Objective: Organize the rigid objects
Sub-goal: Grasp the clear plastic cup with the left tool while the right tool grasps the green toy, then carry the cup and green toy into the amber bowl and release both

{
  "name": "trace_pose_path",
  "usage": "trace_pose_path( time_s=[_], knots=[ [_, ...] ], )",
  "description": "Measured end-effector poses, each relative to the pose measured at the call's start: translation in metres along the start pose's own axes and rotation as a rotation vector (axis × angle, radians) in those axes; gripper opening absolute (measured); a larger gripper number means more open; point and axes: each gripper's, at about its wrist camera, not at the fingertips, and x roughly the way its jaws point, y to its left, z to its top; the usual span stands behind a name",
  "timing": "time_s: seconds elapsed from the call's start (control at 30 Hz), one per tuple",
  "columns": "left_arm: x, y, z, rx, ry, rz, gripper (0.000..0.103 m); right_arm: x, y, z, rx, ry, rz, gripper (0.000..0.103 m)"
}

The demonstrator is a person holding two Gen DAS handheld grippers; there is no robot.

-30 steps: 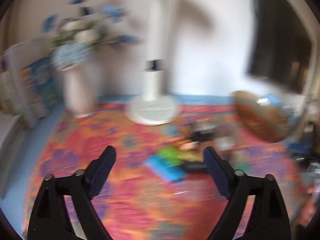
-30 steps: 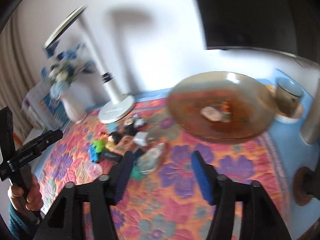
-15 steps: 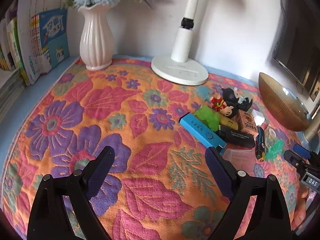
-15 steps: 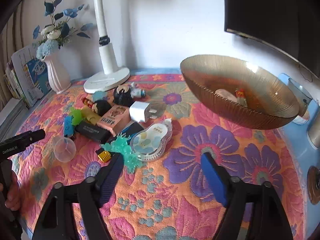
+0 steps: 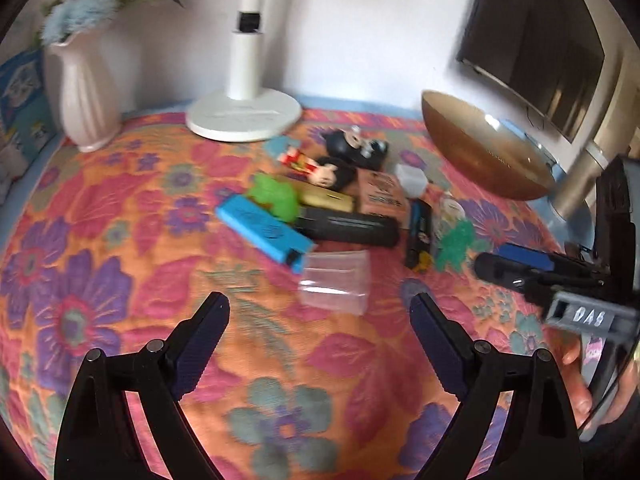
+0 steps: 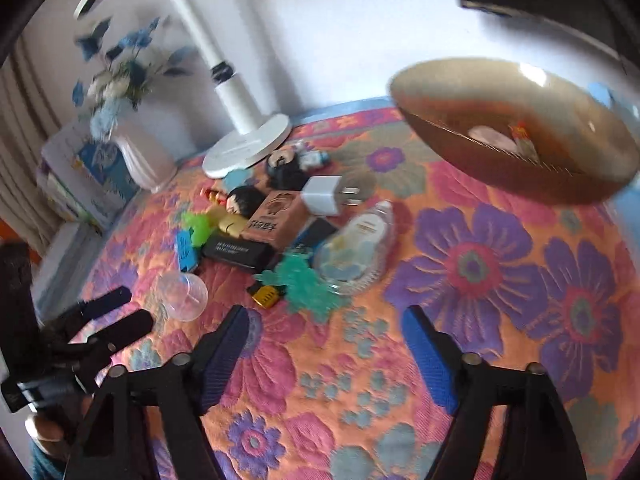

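Observation:
A heap of small things lies mid-cloth: a clear plastic cup (image 5: pixel 334 282) (image 6: pixel 182 296) on its side, a blue box (image 5: pixel 264 232), a black case (image 5: pixel 348 226), a brown box (image 6: pixel 276 216), a white charger plug (image 6: pixel 324 196), a clear tape dispenser (image 6: pixel 356 248) and a teal toy (image 6: pixel 304 284). My left gripper (image 5: pixel 320 308) (image 6: pixel 138 308) stands open just short of the cup, empty. My right gripper (image 6: pixel 326 316) (image 5: pixel 494 258) hovers before the teal toy; its jaws are closing with nothing between them. An amber glass bowl (image 6: pixel 520 176) (image 5: pixel 480 160) stands at the right with two small items inside.
A white lamp base (image 5: pixel 244 116) and a pale vase (image 5: pixel 86 92) stand at the back, books (image 6: pixel 80 168) at the far left, a dark screen (image 5: pixel 540 48) behind the bowl. Mouse figures (image 5: pixel 332 172) sit behind the heap. The floral cloth (image 5: pixel 120 280) covers the table.
The left view has swung right and dipped, so the clear cup now lies just ahead of its jaws. The right view has tilted, and its jaws stand slightly narrower.

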Motion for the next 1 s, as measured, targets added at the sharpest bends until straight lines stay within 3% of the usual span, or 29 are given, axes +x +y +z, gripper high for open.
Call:
trace_pose_path(
  time_s=[0.07,0.13,0.27,0.33,0.47,0.77,1.0],
  knots=[
    [0.008,-0.001,0.002,-0.019,0.020,-0.008,0.085,0.005,0.008,0.002,-0.025,0.004,-0.014,0.063],
    [0.014,-0.001,0.003,-0.033,0.040,-0.010,0.070,0.010,0.013,0.004,-0.039,0.009,-0.027,0.056],
    [0.023,-0.001,0.002,-0.034,0.071,-0.019,0.058,0.019,0.020,0.010,-0.074,0.009,-0.045,0.043],
    [0.024,-0.001,0.001,-0.035,0.066,-0.026,0.032,0.022,0.022,0.011,-0.090,0.004,-0.053,0.028],
    [0.019,-0.003,0.000,-0.029,0.048,-0.031,0.032,0.012,0.025,0.009,-0.121,-0.035,-0.027,0.010],
    [-0.016,-0.041,0.031,0.028,-0.080,-0.094,0.032,-0.042,-0.015,0.018,0.017,-0.134,0.014,0.010],
    [-0.009,-0.105,0.098,0.106,-0.142,-0.183,0.032,-0.107,-0.083,0.049,0.165,-0.281,-0.082,0.010]
  ],
)
